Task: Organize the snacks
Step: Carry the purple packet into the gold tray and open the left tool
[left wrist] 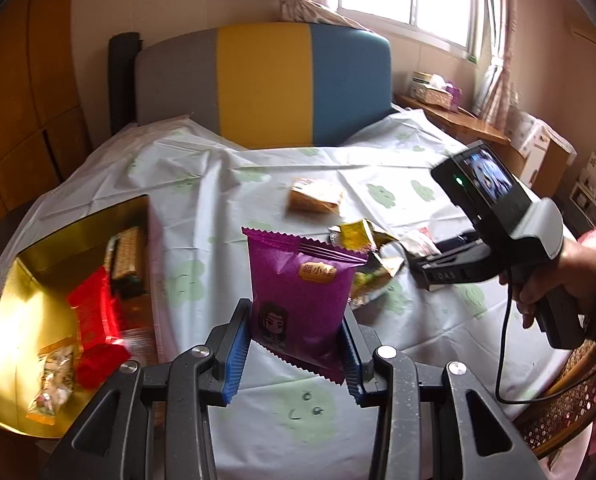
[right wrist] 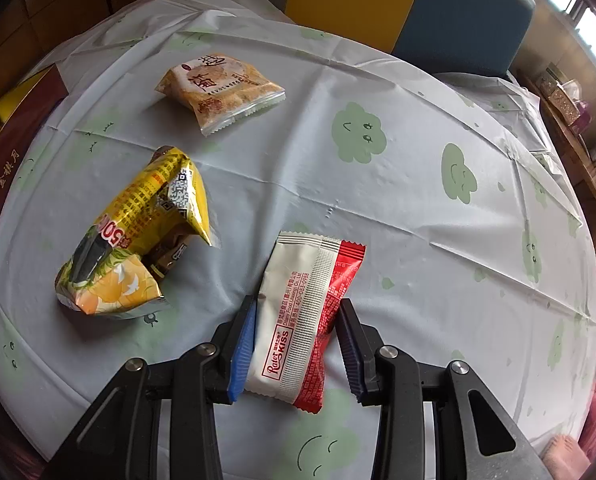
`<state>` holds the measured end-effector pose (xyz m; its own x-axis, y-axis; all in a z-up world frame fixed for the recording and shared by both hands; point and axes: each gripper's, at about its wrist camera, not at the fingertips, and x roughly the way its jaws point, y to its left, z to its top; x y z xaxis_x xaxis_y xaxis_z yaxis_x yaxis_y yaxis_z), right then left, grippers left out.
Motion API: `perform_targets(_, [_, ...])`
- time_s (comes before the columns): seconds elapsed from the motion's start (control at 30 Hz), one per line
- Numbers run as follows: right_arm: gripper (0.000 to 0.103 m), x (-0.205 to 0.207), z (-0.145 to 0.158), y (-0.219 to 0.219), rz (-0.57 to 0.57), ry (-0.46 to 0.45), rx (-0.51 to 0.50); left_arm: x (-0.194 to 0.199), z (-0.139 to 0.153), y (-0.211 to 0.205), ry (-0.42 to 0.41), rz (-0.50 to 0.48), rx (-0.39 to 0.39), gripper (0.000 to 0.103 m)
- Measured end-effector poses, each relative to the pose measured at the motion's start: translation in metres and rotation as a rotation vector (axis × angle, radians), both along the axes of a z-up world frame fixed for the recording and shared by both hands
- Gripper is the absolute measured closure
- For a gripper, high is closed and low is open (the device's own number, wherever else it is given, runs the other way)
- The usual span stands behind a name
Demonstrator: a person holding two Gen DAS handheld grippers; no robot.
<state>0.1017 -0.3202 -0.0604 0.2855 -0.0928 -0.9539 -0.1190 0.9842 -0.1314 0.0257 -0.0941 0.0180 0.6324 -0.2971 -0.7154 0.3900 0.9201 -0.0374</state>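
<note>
My left gripper (left wrist: 294,344) is shut on a purple snack packet (left wrist: 302,300) and holds it upright above the table. To its left is an open gold box (left wrist: 30,280) with a red packet (left wrist: 94,316), a clear candy bag (left wrist: 54,380) and a biscuit pack (left wrist: 128,256) inside. My right gripper (right wrist: 298,344) straddles a white-and-red wafer packet (right wrist: 302,320) lying on the table; the left pad touches it and the right pad stands just off it. A yellow seed bag (right wrist: 138,236) and an orange biscuit packet (right wrist: 218,88) lie further out.
The round table has a pale cloth with green clouds (right wrist: 418,200). A grey, yellow and blue chair back (left wrist: 264,84) stands behind it. A dark red box lid (right wrist: 14,140) lies at the left edge. A wicker chair (left wrist: 562,412) is at the right.
</note>
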Motion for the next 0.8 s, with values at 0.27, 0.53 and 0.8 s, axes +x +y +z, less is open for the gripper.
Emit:
perform_targets(0.27, [0.064, -0.002, 0.002, -0.001, 0.003, -0.002, -0.002, 0.012, 0.007, 0.040, 0.001, 0.121, -0.018, 0.062])
perform_targets(0.53, [0.064, -0.002, 0.003, 0.000, 0.011, -0.004, -0.011, 0.023, 0.003, 0.086, 0.016, 0.252, -0.014, 0.062])
perform_targets(0.8, [0.064, -0.004, 0.004, 0.000, 0.011, -0.007, -0.014, 0.044, -0.007, 0.146, 0.084, 0.401, -0.063, 0.062])
